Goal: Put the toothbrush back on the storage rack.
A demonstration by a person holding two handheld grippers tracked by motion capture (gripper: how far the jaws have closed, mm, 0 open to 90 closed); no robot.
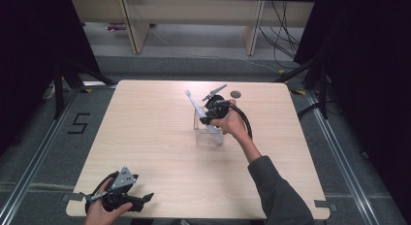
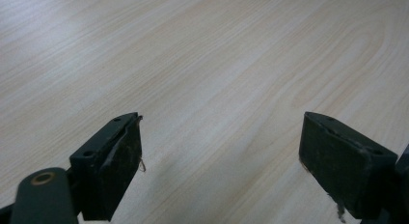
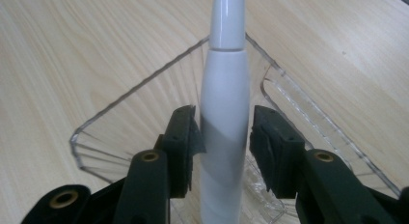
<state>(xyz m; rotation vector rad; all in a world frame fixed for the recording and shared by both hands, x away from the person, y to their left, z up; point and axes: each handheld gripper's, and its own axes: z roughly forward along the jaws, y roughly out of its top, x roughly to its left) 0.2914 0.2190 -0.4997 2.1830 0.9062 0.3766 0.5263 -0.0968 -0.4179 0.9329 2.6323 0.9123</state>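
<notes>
A white toothbrush-like stick (image 1: 195, 106) (image 3: 224, 89) leans in a clear plastic box (image 1: 207, 136) (image 3: 140, 86) at the middle of the table. My right gripper (image 1: 208, 116) (image 3: 226, 126) straddles its thick handle from above. The pads sit close on either side, with a thin gap at the right pad, so the jaws stand slightly open around it. My left gripper (image 1: 144, 201) (image 2: 224, 137) hovers low over bare wood near the table's front left edge, open wide with nothing between its jaws.
A small dark round disc (image 1: 235, 94) lies behind the box near the far edge. The light wooden table (image 1: 145, 137) has bare room to the left and right of the box. Black curtains and cables flank it.
</notes>
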